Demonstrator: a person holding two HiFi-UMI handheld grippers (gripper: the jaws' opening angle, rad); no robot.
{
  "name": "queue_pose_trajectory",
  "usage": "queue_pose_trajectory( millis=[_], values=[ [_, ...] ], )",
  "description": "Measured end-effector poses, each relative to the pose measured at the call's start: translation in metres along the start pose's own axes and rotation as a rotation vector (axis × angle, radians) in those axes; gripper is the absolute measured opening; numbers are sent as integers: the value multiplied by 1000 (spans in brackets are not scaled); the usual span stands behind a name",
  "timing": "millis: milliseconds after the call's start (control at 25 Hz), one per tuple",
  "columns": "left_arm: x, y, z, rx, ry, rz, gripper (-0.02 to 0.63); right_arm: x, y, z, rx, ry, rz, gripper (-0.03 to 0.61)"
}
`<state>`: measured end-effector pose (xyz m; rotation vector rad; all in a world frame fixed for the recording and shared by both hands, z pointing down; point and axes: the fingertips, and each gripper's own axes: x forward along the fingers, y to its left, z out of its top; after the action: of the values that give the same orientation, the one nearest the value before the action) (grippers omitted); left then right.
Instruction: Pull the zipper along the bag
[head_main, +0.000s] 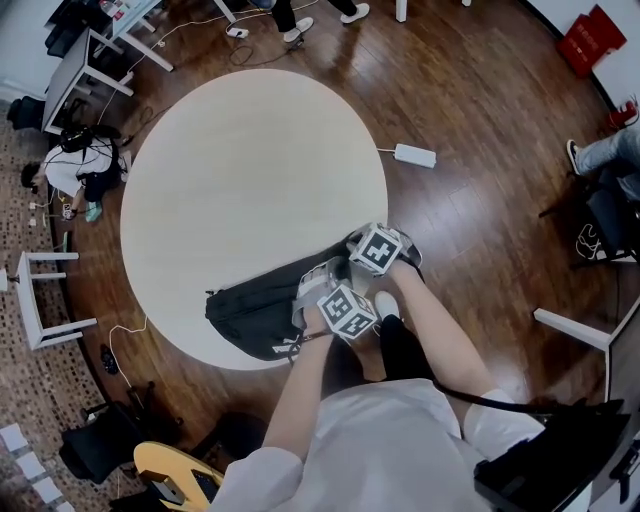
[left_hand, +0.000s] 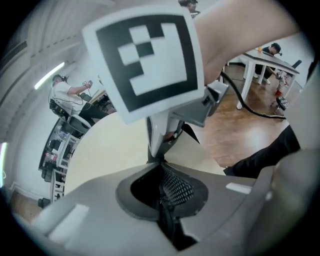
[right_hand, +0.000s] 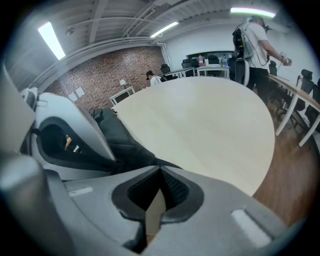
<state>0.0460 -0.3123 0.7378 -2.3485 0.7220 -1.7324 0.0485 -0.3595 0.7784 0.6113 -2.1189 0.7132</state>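
The jaws of the left gripper (left_hand: 159, 161) and right gripper (right_hand: 159, 169) are being pressed together at the black bag (head_main: 255, 310), lower centre of the head view.

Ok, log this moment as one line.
bag on table | left gripper shut | right gripper shut on bag

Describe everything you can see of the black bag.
The black bag looks like soft, creased fabric. It lies flat at the near edge of the round pale table. Its right end tapers into the shut jaws of the right hand-held gripper; the left hand-held gripper, also shut, is over it alongside.
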Motion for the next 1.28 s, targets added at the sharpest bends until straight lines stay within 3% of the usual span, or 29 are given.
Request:
queue_pose_trajectory(
  millis=[160,400,760,1120,1280],
  values=[
    [-23,2,-1,-48,-49,47,23,1,-2,-1,-4,7,-19,-9],
    [-51,1,-24,-184,-83,60,23,4,-5,-3,2,22,-59,-9],
    [-95,7,-51,-259,-136,78,23,2,-1,-5,-8,61,-110,-9],
    [-140,50,-147,-450,-88,194,21,2,-12,-10,29,71,-173,-9],
    [-149,68,-202,-586,-80,217,21,2,-22,-10,102,57,-220,-9]
  ],
)
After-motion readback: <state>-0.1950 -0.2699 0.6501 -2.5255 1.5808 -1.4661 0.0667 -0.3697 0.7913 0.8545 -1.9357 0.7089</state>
